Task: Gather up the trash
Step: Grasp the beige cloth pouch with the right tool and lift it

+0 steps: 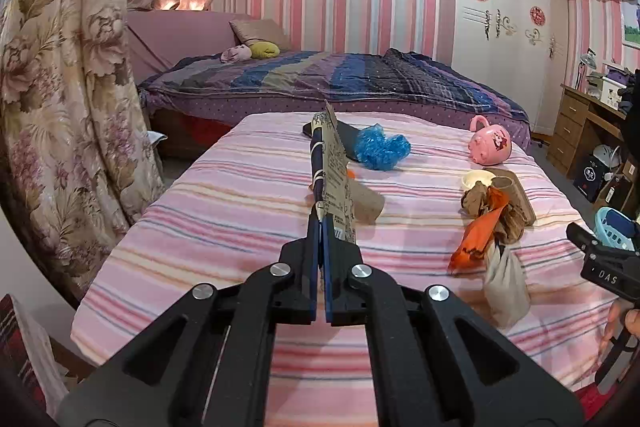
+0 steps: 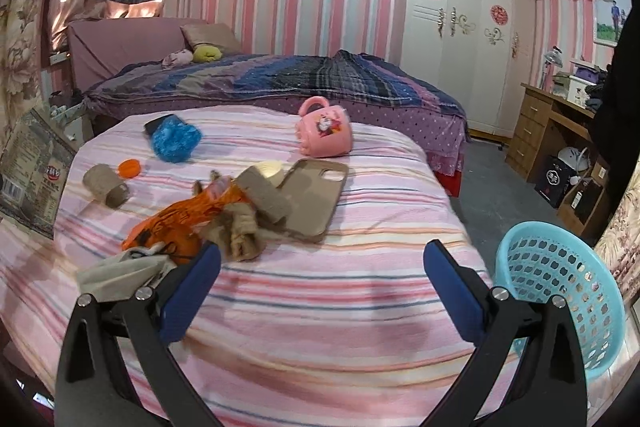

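Observation:
My left gripper [image 1: 321,223] is shut on a flat printed food wrapper [image 1: 336,179], held edge-on above the striped bed; the wrapper also shows at the left edge of the right wrist view [image 2: 34,175]. My right gripper [image 2: 320,267] is open and empty above the bed's near edge. Trash lies on the bed: an orange wrapper [image 2: 176,223], crumpled brown paper [image 2: 240,231], a beige bag [image 2: 120,275], a cardboard tube [image 2: 106,185], an orange cap [image 2: 129,169] and a blue plastic wad [image 2: 174,139]. A light blue basket [image 2: 560,303] sits just right of my right gripper.
A pink mug [image 2: 326,133], a tan phone case [image 2: 316,195] and a small cream cup [image 2: 270,171] lie on the striped bed [image 2: 360,267]. A second bed [image 2: 280,79], a white wardrobe [image 2: 460,27] and a wooden desk [image 2: 552,131] stand beyond. A floral curtain [image 1: 60,107] hangs on the left.

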Tool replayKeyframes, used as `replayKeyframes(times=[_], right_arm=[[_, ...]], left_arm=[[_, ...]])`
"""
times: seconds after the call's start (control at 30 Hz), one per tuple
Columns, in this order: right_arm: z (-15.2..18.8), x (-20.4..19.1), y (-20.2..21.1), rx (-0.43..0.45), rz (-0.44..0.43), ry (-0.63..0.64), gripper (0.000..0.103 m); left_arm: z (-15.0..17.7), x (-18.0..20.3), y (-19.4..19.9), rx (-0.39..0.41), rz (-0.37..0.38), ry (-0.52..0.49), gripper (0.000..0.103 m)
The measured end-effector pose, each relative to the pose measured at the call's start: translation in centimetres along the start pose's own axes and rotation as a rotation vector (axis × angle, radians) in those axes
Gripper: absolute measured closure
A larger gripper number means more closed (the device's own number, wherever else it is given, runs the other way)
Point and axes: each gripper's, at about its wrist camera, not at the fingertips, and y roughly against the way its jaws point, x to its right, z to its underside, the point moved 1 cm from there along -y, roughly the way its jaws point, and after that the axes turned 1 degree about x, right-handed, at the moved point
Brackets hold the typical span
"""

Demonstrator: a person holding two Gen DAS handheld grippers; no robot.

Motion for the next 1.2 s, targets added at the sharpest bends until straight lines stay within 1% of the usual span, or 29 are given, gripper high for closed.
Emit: replayKeyframes(times=[0.13,0.23,0.37,0.43,0.5,0.67,0.87,1.0,1.07,1.13,1.17,1.2], right_arm=[[0.5,-1.5,0.7,-0.009,-0.073,0.01,0.004],[0.8,-2.9,0.7,-0.016,-0.098,0.044,0.004],[1.3,-4.5,-0.2,-0.058,-0.144,0.069,0.004],[1.6,-5.3,-0.7,-0.081,-0.169,0.074,0.005],[1.8,-6.1,-0.8,-0.086,-0.186,0.078,0.005],[1.9,-7.6,0.3,-0.047,-0.201,0.124,0.005],[2.4,-8.9,-0.2,-0.091,-0.253,0.144,0.005],[2.8,-9.7,-0.9,-0.125,-0.25,0.166,0.005],[3.0,-9.6,-1.5,-0.155,-0.251,0.157,0.012],[3.1,-9.2,-2.0,-0.187,-0.285,0.125,0.03],[3.0,-9.0,-2.1,-0.193,-0.299,0.113,0.034],[3.0,-8.7,-2.1,-0.192,-0.308,0.107,0.043]], left_arm=[[0.9,-0.8,0.1,-0.018,-0.02,0.0,0.103],[1.1,-1.2,-0.2,-0.032,-0.027,0.007,0.103],[1.0,-1.6,-0.2,-0.027,-0.017,0.032,0.103],[0.9,-1.4,-0.3,-0.027,-0.018,0.028,0.103],[0.9,-1.2,-0.4,-0.025,-0.021,0.014,0.103],[0.9,-0.7,-0.6,-0.024,-0.032,-0.006,0.103],[0.8,-0.7,-0.8,-0.023,-0.03,-0.007,0.103],[0.9,-0.4,-0.8,-0.023,-0.032,-0.017,0.103],[0.9,-0.4,-0.8,-0.022,-0.031,-0.014,0.103],[0.9,-0.3,-0.8,-0.022,-0.028,-0.008,0.103],[0.9,-0.3,-0.8,-0.023,-0.027,-0.007,0.103],[0.9,-0.2,-0.8,-0.023,-0.027,-0.008,0.103]])
